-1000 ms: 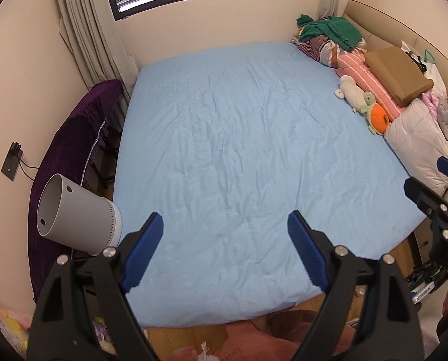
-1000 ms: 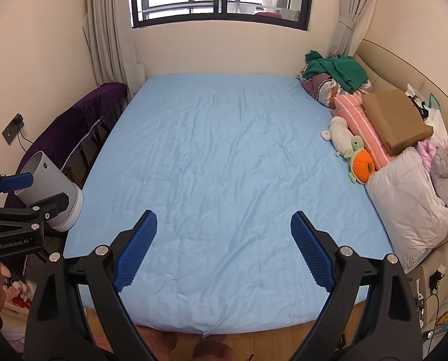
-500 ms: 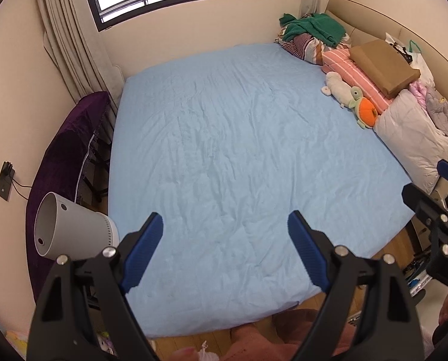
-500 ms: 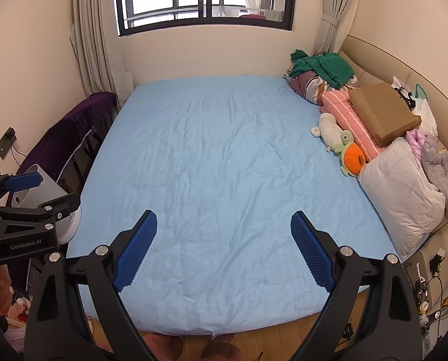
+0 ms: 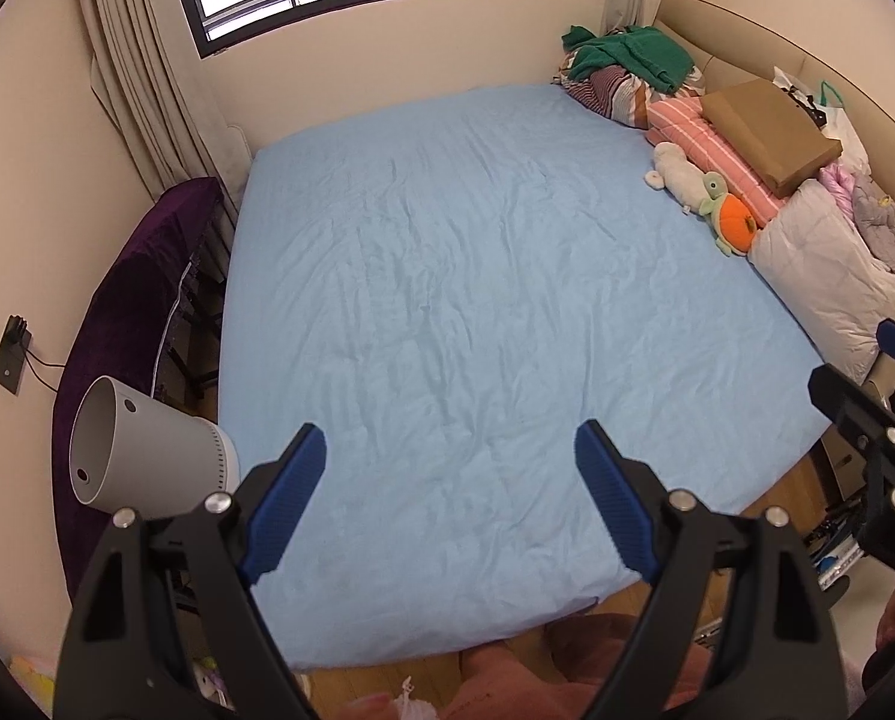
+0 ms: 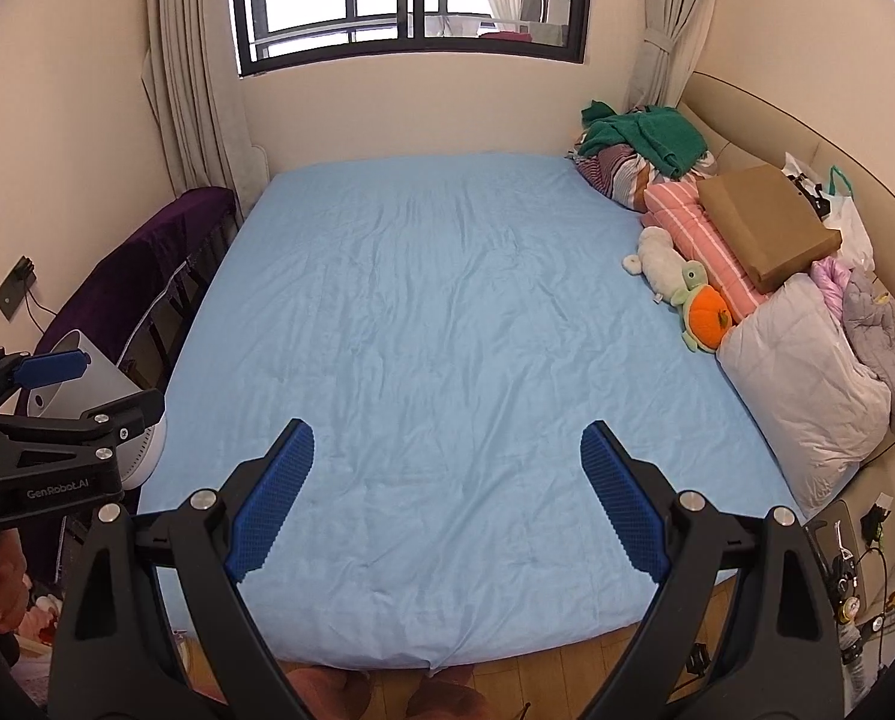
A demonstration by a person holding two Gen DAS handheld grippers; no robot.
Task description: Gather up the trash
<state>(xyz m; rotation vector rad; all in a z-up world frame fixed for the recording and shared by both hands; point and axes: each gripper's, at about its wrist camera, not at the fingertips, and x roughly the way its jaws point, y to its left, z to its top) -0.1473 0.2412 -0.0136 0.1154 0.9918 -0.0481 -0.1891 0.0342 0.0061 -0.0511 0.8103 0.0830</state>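
Both held above foot edge of bed (image 5: 447,300): left gripper (image 5: 450,507) and right gripper (image 6: 447,501) spread wide, nothing between pads. No trash discernible on sheet. Fits scanning before pickup or cleared bed alike. Small white scrap (image 5: 411,705) on floor below foot edge, identity unclear.

A bed (image 6: 447,330) fills the room, pillows (image 6: 801,384) along its right edge, a bin (image 5: 141,450) at its left.
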